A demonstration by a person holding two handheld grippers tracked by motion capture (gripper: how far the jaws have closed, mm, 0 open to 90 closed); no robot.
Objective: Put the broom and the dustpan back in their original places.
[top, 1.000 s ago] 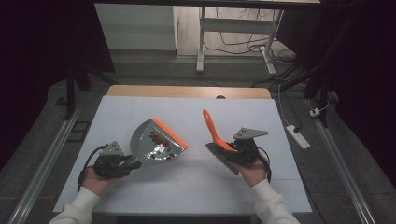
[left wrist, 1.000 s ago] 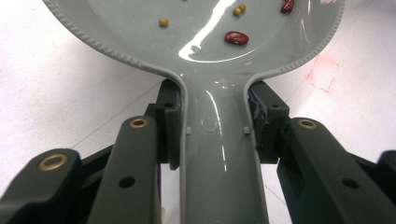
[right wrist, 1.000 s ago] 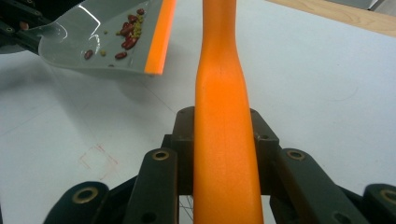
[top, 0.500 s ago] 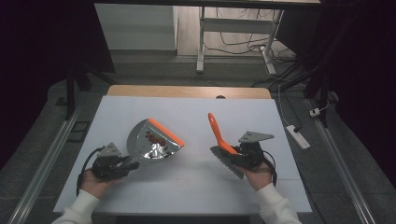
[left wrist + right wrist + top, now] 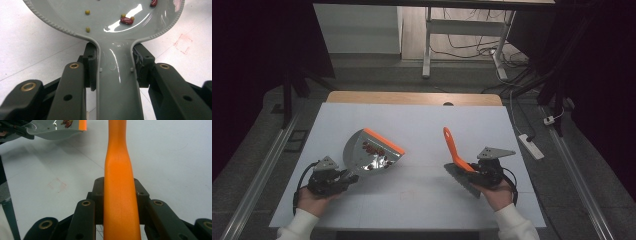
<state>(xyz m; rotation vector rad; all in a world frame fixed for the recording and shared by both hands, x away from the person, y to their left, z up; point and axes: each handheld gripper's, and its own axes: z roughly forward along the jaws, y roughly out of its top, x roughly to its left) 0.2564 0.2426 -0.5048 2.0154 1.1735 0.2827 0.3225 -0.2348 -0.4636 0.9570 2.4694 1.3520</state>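
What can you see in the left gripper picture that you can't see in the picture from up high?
Left gripper view alone: small yellow-green peas lying among the red beans in the dustpan, and how both black jaws squeeze its grey handle from either side.

High view alone: the whole table, the right gripper holding the brush by its orange handle, the person's sleeves, and the dustpan's orange edge.

Both share: the grey dustpan, red beans inside it, the left gripper holding it, and the white tabletop.
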